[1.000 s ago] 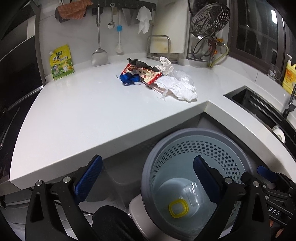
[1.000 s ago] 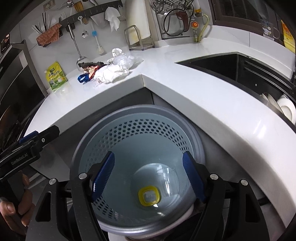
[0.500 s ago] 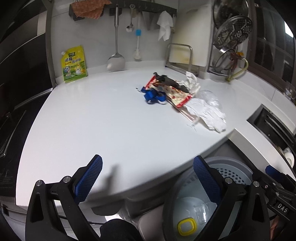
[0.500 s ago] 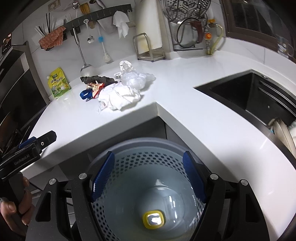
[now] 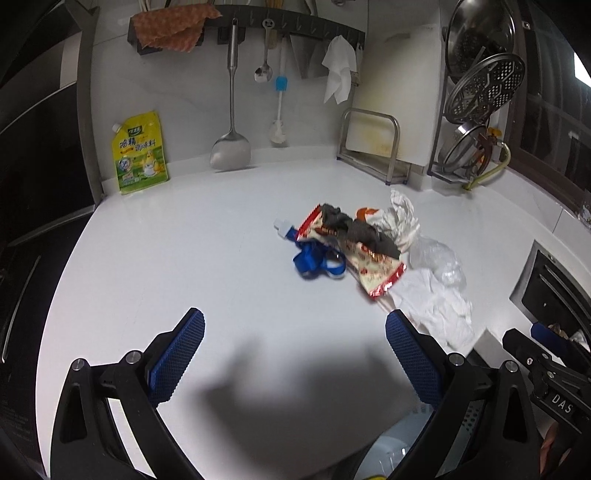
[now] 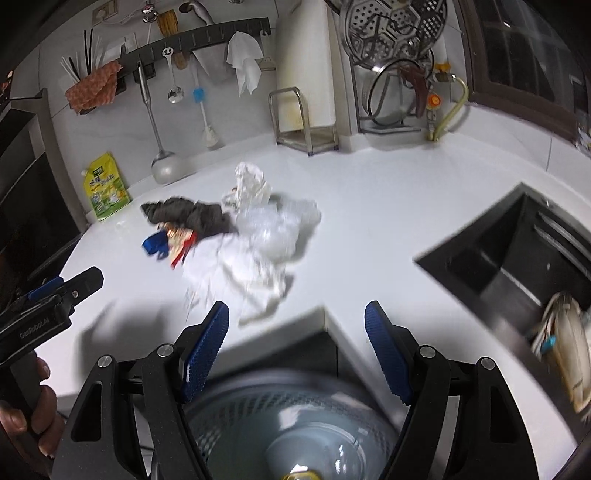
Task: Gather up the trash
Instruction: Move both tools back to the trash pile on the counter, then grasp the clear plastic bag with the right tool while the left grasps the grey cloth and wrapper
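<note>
A heap of trash lies on the white counter (image 5: 184,258): a red-and-cream snack wrapper (image 5: 373,266), a dark rag (image 5: 354,229), a blue strap (image 5: 317,260), crumpled white paper (image 5: 436,306) and clear plastic (image 5: 439,258). The right wrist view shows the same heap, with the white paper (image 6: 240,273) nearest. My left gripper (image 5: 295,339) hangs open and empty above the counter, short of the heap. My right gripper (image 6: 295,332) is open and empty over the counter's inner corner. Below it stands the grey perforated trash bin (image 6: 295,413), holding a clear container with a yellow lid.
A yellow seasoning pouch (image 5: 140,155) leans on the back wall. Utensils hang from a rail (image 5: 243,29); a metal rack (image 5: 373,147) and a lid stand (image 5: 476,110) fill the back right. A dark sink (image 6: 517,258) holding dishes lies to the right.
Both grippers have risen from over the bin and moved forward towards the counter. The trash heap now looks larger and closer, and the bin has dropped to the bottom edge of both views.
</note>
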Demonstrator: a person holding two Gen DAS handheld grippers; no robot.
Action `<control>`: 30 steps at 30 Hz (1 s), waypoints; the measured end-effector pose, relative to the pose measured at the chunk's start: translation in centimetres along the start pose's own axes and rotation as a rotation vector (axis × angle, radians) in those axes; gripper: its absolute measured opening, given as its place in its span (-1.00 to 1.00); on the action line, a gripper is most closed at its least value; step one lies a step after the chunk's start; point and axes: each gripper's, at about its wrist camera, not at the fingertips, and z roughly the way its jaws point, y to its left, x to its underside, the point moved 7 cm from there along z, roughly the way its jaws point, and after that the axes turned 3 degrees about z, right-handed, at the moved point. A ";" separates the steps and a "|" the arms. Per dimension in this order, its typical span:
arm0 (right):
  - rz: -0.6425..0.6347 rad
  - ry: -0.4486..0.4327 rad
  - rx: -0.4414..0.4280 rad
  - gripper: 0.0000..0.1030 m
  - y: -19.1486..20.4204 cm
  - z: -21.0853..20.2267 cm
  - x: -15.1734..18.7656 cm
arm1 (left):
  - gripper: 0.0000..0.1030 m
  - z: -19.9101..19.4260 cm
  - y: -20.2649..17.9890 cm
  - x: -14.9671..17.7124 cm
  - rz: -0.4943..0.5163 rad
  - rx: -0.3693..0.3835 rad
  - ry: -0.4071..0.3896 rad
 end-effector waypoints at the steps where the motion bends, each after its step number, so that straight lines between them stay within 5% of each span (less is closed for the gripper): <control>1: -0.005 0.000 0.004 0.41 0.1 0.4 -0.5 | 0.88 0.3 -0.1 -0.3 0.000 0.000 -0.001; 13: -0.026 0.094 -0.036 0.46 1.3 7.7 -5.4 | 0.88 3.3 -1.4 -2.4 0.013 0.017 0.004; 27: -0.067 0.188 0.005 0.50 2.3 13.1 -6.5 | 0.87 5.0 -1.8 -2.6 0.004 0.023 0.026; 30: -0.078 0.183 0.003 0.25 2.2 13.1 -6.6 | 0.87 5.0 -1.8 -2.7 0.004 0.020 0.025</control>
